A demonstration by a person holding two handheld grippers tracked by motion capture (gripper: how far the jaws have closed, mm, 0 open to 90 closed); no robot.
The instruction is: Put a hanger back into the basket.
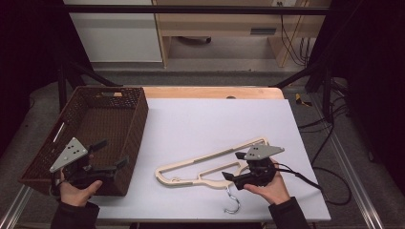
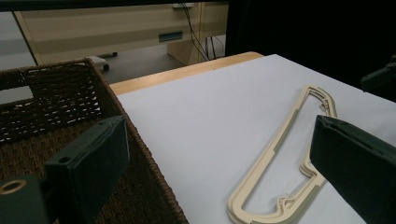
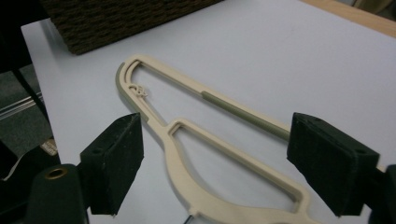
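Approach step: my right gripper (image 3: 215,158), jaws open w/ nothing gripped, straddles the cream hanger (image 1: 210,164) flat on the white sheet beside the basket (image 1: 138,124); next, prob. lower & close on its frame.

No lettering, label, brand mark or number could be read anywhere in the scene; the cream hanger (image 1: 210,167) on the white desk (image 1: 215,119) and the woven basket (image 1: 90,138) at nine o'clock bore no legible markings.
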